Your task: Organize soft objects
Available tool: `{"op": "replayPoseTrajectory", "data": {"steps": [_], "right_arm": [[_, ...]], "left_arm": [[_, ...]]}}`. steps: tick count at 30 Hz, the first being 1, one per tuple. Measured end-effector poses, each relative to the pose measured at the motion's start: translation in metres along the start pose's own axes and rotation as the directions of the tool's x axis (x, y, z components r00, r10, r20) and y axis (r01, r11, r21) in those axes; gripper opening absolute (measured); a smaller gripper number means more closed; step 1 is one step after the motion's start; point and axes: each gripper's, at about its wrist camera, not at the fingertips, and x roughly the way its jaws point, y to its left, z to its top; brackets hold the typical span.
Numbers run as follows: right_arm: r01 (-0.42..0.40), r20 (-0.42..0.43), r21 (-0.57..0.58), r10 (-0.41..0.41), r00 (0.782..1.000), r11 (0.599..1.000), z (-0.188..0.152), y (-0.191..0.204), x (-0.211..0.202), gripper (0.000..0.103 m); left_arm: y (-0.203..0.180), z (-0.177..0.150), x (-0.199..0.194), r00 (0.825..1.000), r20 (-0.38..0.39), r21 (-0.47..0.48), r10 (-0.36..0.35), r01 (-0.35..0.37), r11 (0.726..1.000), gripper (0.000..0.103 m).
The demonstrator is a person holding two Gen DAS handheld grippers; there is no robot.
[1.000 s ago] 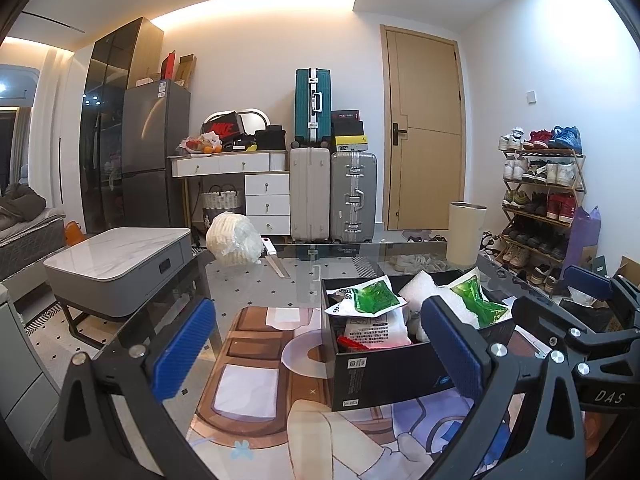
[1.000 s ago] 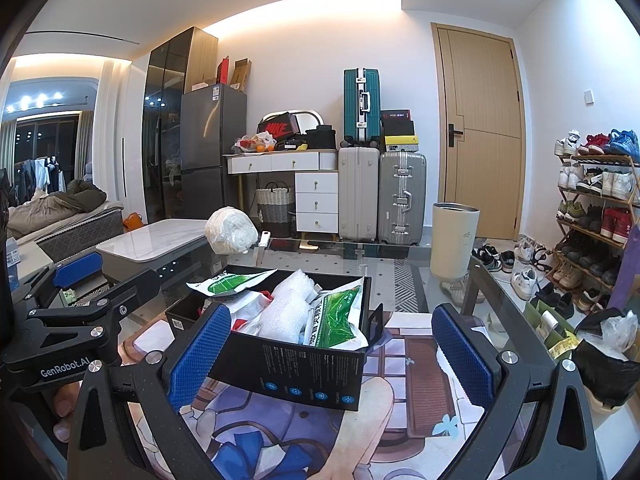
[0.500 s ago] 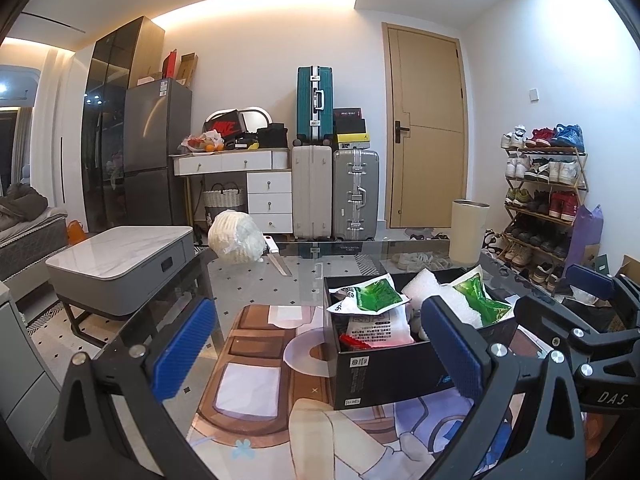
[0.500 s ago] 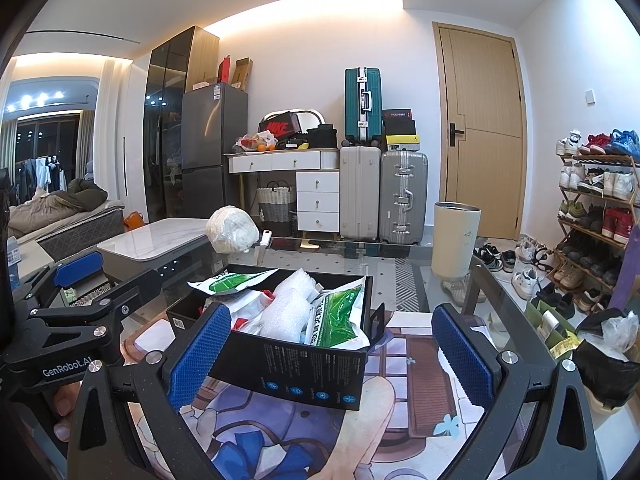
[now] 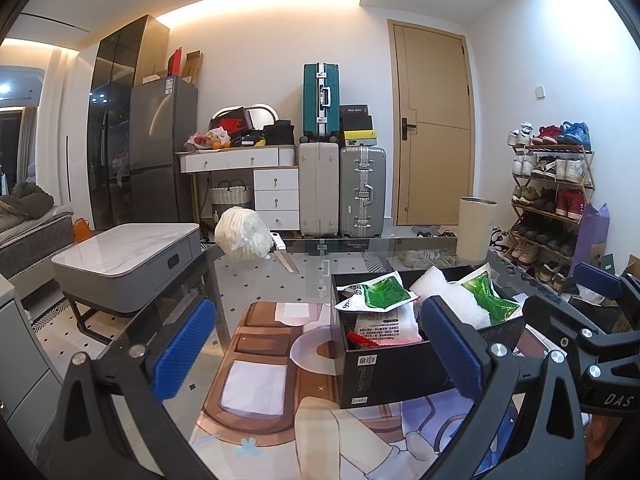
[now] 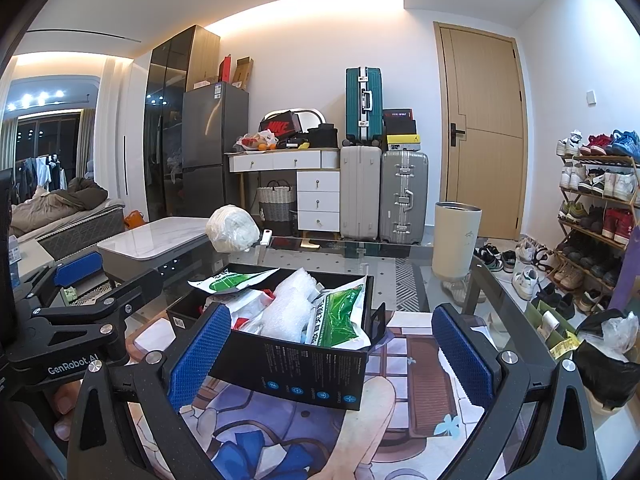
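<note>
So both grippers are hanging wide open and empty while the white plastic-wrapped bundle (image 5: 243,233) is sitting at the glass table's (image 5: 360,252) far-left edge, beyond the packed black box (image 5: 404,368), nearer the left gripper (image 5: 316,352).

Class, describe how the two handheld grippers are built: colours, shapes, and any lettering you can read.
Both are black frames with silver bolts and blue ribbed pads on their jaws. The left gripper reads "GenRobot.AI" when seen from the right camera; the right gripper shows "DAS" from the left.
</note>
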Motion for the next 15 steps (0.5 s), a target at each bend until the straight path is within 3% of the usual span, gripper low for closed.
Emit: {"op": "replayPoseTrajectory", "data": {"steps": [15], "right_arm": [[0.000,0.000,0.000,0.000,1.000,1.000,0.0003,-0.0002,0.0000,0.102]], "left_arm": [[-0.0024,-0.0009,0.0014,1.000,-0.012,0.007,0.008,-0.008,1.000,0.103]]}}
